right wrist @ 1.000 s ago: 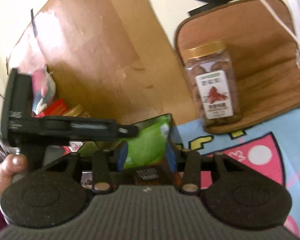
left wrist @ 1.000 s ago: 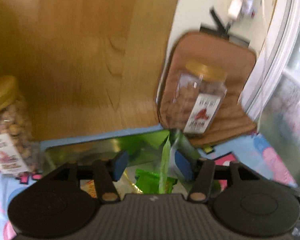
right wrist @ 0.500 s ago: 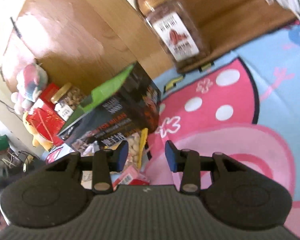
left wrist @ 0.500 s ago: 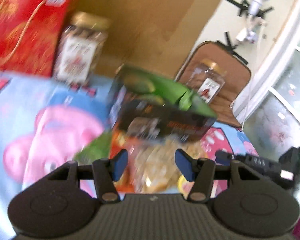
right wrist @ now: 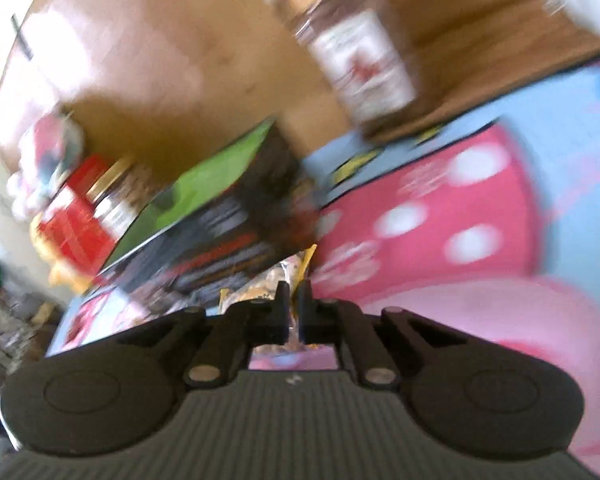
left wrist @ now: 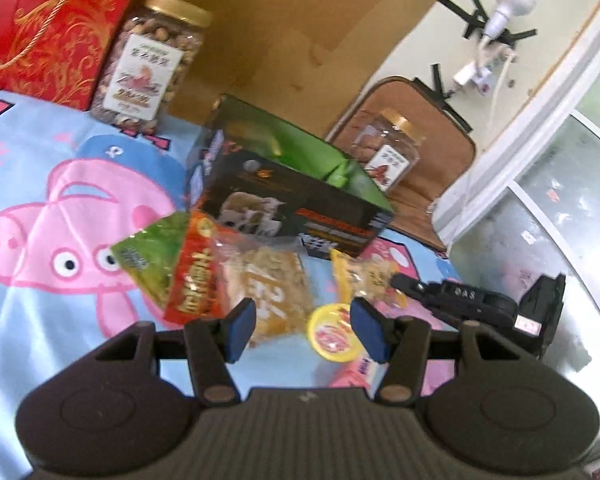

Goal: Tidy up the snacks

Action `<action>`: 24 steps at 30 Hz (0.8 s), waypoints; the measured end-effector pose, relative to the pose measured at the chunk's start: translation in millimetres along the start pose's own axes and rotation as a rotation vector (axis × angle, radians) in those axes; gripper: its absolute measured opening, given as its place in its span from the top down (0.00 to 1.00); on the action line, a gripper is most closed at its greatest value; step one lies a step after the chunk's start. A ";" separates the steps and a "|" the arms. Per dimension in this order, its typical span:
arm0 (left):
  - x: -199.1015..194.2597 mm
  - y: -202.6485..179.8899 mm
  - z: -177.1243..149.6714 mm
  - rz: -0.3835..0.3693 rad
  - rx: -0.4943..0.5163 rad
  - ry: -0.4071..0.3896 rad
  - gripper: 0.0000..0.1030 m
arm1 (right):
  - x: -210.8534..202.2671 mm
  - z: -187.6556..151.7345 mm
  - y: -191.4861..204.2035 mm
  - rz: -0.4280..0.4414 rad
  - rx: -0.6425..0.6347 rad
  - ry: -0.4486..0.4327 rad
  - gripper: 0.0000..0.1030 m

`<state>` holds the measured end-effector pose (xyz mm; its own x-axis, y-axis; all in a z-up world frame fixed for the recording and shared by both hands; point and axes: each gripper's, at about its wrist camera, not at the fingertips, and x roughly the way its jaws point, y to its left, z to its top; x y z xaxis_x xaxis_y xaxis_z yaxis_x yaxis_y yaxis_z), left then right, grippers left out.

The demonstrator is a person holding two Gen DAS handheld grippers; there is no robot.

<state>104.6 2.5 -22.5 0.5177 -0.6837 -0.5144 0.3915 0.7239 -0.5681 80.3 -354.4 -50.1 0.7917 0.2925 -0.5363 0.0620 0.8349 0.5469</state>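
Right tool [right wrist: 294,304] has just snapped closed on the yellow-edged snack packet [right wrist: 300,270] at the snack box's [right wrist: 220,216] 5 o'clock, starting its pickup; left tool [left wrist: 303,330] hangs open, empty.

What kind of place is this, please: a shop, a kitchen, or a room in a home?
Most likely a room in a home, perhaps a bedroom. The snacks lie on a cartoon pig sheet, like bedding, against a wooden panel. A power strip hangs taped to the wall, and a soft toy sits behind.

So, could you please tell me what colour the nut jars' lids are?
Gold lids, clearest in the left wrist view.
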 end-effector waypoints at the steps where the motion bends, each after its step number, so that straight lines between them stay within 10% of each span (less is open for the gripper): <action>1: -1.4 -2.5 -2.0 -0.008 0.001 0.000 0.48 | -8.2 0.1 -8.3 -0.026 0.013 -0.011 0.94; 10: 24.3 -55.8 -7.3 -0.128 0.078 0.093 0.48 | -95.8 -27.4 -45.6 -0.049 0.105 -0.105 0.67; 20: 128.4 -125.7 -35.0 -0.134 0.186 0.307 0.50 | -104.3 -44.3 -37.0 -0.080 -0.092 -0.075 0.62; 24: 128.7 -107.8 -37.5 -0.096 0.172 0.294 0.65 | -103.7 -46.1 -44.5 -0.070 -0.101 -0.065 0.62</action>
<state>100.5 -167.0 -51.5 0.2405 -0.7287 -0.6412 0.5628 0.6429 -0.5196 -32.6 -400.4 -48.5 0.8255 0.2035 -0.5264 0.0599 0.8959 0.4403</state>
